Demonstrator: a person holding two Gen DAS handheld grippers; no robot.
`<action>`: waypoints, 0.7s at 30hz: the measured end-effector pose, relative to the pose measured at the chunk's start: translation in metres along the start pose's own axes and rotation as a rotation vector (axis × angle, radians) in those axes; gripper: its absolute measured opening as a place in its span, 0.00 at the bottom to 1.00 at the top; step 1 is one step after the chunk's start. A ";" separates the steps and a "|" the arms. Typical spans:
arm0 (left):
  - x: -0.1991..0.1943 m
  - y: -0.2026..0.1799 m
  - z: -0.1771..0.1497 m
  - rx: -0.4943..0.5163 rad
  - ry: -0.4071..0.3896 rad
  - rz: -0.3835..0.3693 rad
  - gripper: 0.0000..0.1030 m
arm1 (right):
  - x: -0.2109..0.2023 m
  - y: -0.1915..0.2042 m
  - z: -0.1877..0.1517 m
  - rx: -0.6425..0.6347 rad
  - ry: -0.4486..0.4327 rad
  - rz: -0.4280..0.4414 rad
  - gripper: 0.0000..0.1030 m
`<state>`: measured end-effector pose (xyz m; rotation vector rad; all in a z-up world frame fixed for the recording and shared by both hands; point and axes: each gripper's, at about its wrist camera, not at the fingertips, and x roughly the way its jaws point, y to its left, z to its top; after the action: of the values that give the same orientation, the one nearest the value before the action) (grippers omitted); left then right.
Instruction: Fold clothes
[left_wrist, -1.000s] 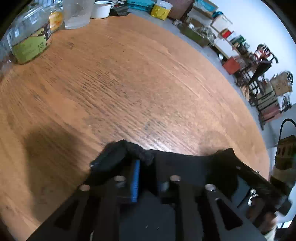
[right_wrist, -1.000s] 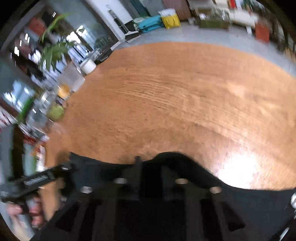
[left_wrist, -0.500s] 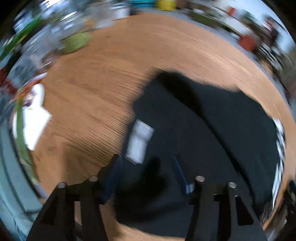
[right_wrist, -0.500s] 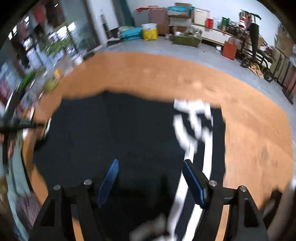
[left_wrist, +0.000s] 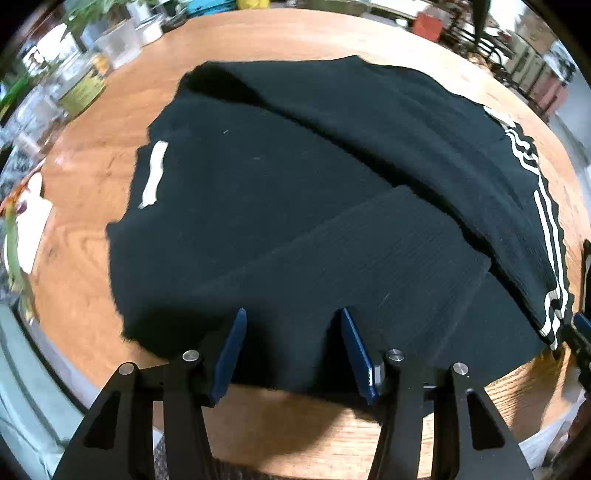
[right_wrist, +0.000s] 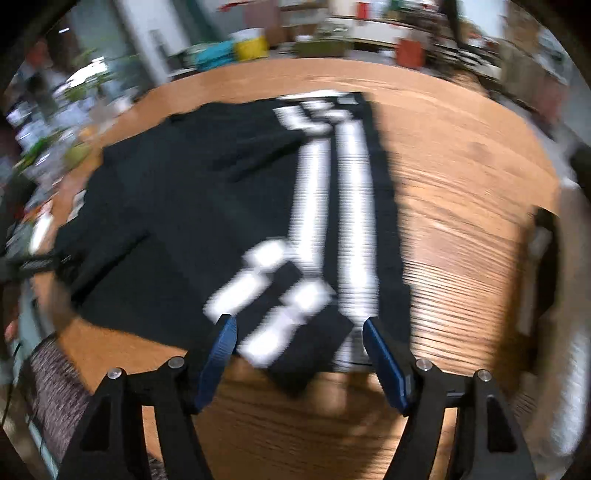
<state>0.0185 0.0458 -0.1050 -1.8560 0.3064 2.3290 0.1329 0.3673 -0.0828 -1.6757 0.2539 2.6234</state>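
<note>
A black garment (left_wrist: 295, 192) with white side stripes (left_wrist: 546, 221) and a white label (left_wrist: 153, 173) lies flat on the round wooden table (left_wrist: 85, 199), a ribbed cuff folded across its near part. My left gripper (left_wrist: 291, 343) hangs open just above the garment's near edge, holding nothing. In the right wrist view the same garment (right_wrist: 177, 206) is blurred, its white stripes (right_wrist: 347, 206) running away from me. My right gripper (right_wrist: 299, 343) is open over the striped near corner, empty.
Jars and clear containers (left_wrist: 81, 85) crowd the table's far left edge, and a white cloth (left_wrist: 31, 221) lies at the left rim. Bare wood (right_wrist: 461, 206) stretches to the right of the garment. Boxes and furniture stand on the floor beyond the table.
Both grippers let go of the black garment, opened and pulled back toward the near edge. The garment now lies spread flat on the table.
</note>
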 end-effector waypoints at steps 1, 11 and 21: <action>-0.003 -0.001 -0.002 -0.011 -0.006 0.003 0.53 | -0.004 -0.009 0.000 0.038 -0.014 -0.012 0.72; -0.021 -0.065 -0.005 0.042 -0.066 -0.112 0.53 | -0.001 -0.041 -0.008 0.154 0.008 -0.049 0.58; -0.023 -0.142 -0.003 0.146 -0.060 -0.294 0.53 | 0.003 -0.048 -0.012 0.186 -0.004 0.002 0.47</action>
<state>0.0609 0.1830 -0.0926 -1.6364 0.1763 2.1012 0.1475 0.4126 -0.0968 -1.6113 0.4826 2.5143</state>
